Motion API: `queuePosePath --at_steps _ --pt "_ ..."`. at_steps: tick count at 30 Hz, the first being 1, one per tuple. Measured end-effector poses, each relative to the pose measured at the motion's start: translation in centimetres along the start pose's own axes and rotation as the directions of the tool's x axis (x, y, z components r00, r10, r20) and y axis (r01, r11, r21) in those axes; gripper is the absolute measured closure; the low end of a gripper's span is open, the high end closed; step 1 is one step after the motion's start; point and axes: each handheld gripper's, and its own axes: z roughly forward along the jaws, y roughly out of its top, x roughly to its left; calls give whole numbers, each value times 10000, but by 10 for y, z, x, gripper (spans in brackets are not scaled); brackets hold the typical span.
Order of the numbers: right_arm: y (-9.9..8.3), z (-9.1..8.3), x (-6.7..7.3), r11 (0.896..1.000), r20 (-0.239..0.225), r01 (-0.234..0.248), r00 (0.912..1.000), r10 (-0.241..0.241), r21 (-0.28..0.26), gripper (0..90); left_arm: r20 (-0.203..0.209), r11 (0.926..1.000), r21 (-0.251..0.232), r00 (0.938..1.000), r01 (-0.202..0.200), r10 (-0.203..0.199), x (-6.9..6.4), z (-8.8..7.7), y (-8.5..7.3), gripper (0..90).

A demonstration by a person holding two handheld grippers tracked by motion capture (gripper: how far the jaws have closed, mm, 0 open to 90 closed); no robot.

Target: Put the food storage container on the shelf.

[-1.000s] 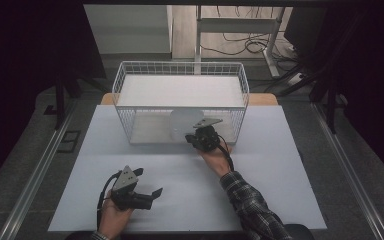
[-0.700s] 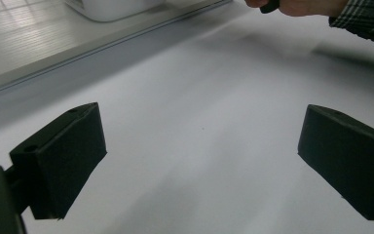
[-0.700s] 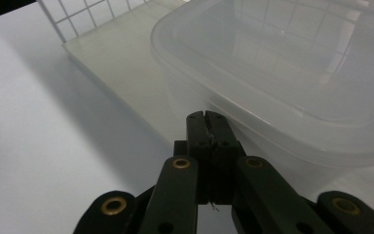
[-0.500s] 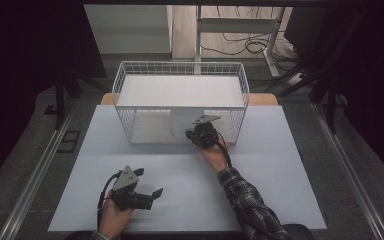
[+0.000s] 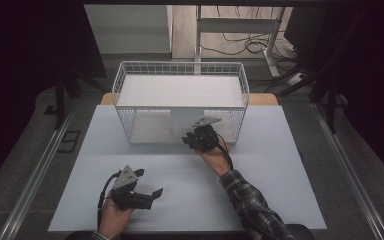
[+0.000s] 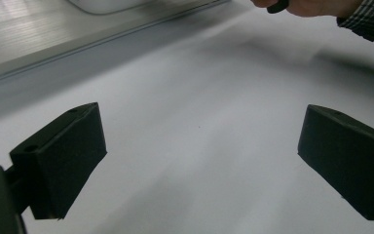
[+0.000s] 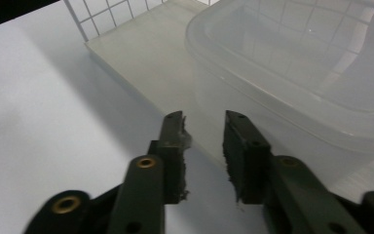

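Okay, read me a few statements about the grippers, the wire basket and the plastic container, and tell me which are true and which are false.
1. The wire basket lies on its side, open toward the person. True.
2. The right gripper clamps the plastic container. False: its jaws stand slightly apart, just opened, nothing between them, right before the container.
3. The left gripper has its jaws wide open above the bare white table. True.
4. The left gripper is inside the basket. False: it is near the table's front edge.
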Motion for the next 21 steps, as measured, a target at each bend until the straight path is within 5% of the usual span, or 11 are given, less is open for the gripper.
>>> queuePosePath --at_steps 21 --pt "-2 -32 15 9999 -117 79 9999 -81 -132 319 92 9998 -37 9998 187 -187 3 0 -1 31"
